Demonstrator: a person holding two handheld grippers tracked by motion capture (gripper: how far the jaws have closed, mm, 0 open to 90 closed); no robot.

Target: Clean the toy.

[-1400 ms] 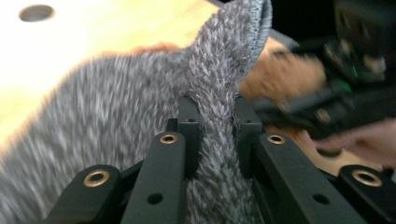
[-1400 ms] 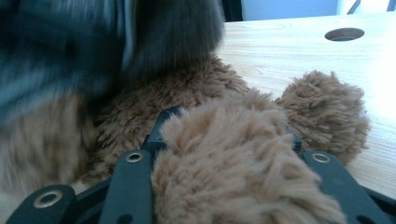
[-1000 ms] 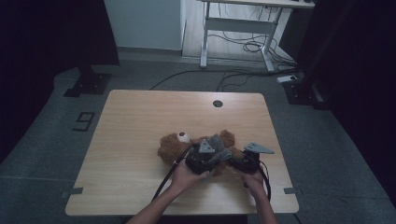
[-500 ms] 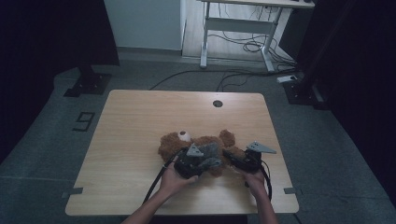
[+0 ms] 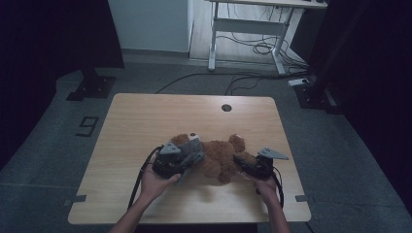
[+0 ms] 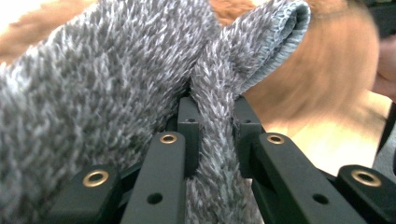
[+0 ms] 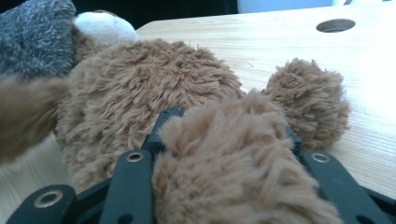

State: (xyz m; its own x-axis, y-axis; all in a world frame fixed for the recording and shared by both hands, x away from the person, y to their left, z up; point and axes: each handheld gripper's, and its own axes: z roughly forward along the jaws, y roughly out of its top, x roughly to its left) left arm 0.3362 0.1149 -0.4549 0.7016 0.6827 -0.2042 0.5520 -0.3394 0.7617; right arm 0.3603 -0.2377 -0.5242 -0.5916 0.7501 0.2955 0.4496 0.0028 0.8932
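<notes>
A brown teddy bear [image 5: 219,159] lies on its back on the wooden table [image 5: 160,116], head to the left. A grey fuzzy cloth [image 5: 195,147] sits bunched over its head end. My left gripper [image 5: 189,159] is shut on a fold of that grey cloth [image 6: 93,84], which is pinched between the black fingers [image 6: 189,126]. My right gripper [image 5: 241,161] is shut on one of the bear's legs [image 7: 233,158]. The bear's belly [image 7: 149,79], its other foot [image 7: 308,98] and its white muzzle [image 7: 105,25] lie beyond that leg.
A round cable hole [image 5: 226,107] sits near the table's far edge. Bare tabletop stretches left of and behind the bear. A desk frame with loose cables [image 5: 252,43] stands on the floor beyond the table.
My left gripper has moved left along the bear toward its head, dragging the grey cloth with it. The right gripper has stayed in place on the leg.
</notes>
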